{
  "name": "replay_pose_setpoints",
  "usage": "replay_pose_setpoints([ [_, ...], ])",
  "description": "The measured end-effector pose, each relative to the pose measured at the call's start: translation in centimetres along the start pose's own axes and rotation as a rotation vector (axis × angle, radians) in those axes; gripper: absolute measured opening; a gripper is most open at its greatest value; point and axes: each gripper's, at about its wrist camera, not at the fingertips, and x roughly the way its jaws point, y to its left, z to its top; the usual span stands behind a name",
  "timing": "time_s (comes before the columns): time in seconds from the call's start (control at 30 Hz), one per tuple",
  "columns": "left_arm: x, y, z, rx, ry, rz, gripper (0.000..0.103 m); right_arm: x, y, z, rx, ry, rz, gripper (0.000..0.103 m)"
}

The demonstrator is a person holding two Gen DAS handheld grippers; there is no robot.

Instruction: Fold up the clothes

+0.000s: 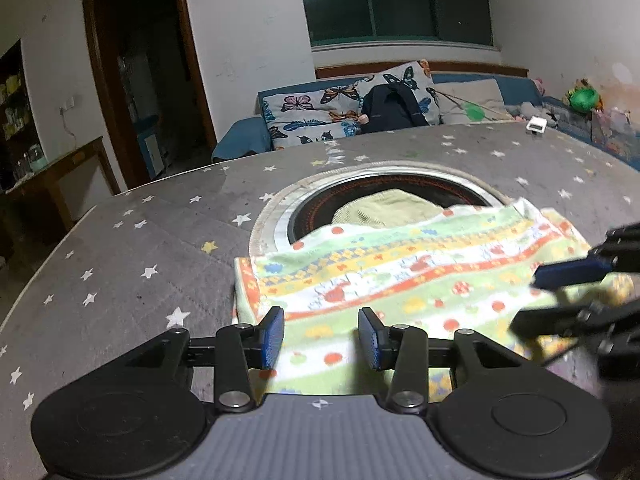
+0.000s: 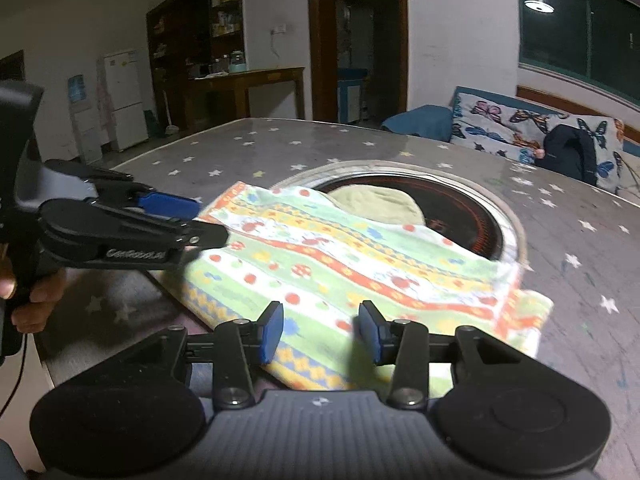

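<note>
Towel (image 1: 400, 276) is what we have before us: a soft terry cloth, roughly rectangular, printed in wavy bands of pale green, yellow, white and orange-red with small red mushrooms, dots and flowers. It lies flat on the table (image 1: 120, 264), its far edge draped over the rim of a round recess (image 1: 280, 216) set into the tabletop. We see a fringed, ribbed ring around that recess and a dark, glossy plate inside it with faint red markings. In the recess, behind the towel's far edge, sits a second cloth (image 1: 384, 210), plain yellow-green and finely ribbed, bunched into a mound.

The table wears a grey, felt-like cover scattered with white stars and a few yellow ones.

Our left gripper (image 1: 321, 338) hovers over the near edge of the towel, its two blue, ridged pads (image 1: 273, 336) set wide apart with only cloth showing between them; nothing is pinched. Our right gripper (image 2: 320, 332) sits the same way in its own view, wide and holding nothing, above the towel's near right portion. From the right wrist view we see the left gripper from the side, its black linkage and blue pad reaching to the towel's left corner; whether it touches the cloth we cannot tell.

Beyond the table stands a blue sofa (image 1: 240, 136) with a butterfly-print cushion (image 1: 312, 116) and a dark backpack (image 1: 394, 110) resting against it.
</note>
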Motion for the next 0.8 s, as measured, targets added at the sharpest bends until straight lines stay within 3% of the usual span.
replay_pose_setpoints([
  [0.33, -0.6, 0.0, -0.4, 0.000, -0.002, 0.006, 0.047, -3.0, -2.6, -2.8, 0.041, 0.036, -0.081, 0.042],
  [0.47, -1.7, -0.3, 0.2, -0.030, -0.028, -0.027, 0.047, -3.8, -2.8, -2.2, 0.047, 0.009, -0.090, 0.043],
  [0.63, -2.1, -2.0, 0.3, -0.001, -0.032, -0.086, 0.047, -2.4, -3.1, 0.0, 0.058, -0.041, -0.091, 0.044],
  [0.8, -1.4, -2.4, -0.9, 0.003, 0.016, -0.100, 0.047, 0.3, -4.4, 0.6, 0.095, -0.006, -0.103, 0.045],
])
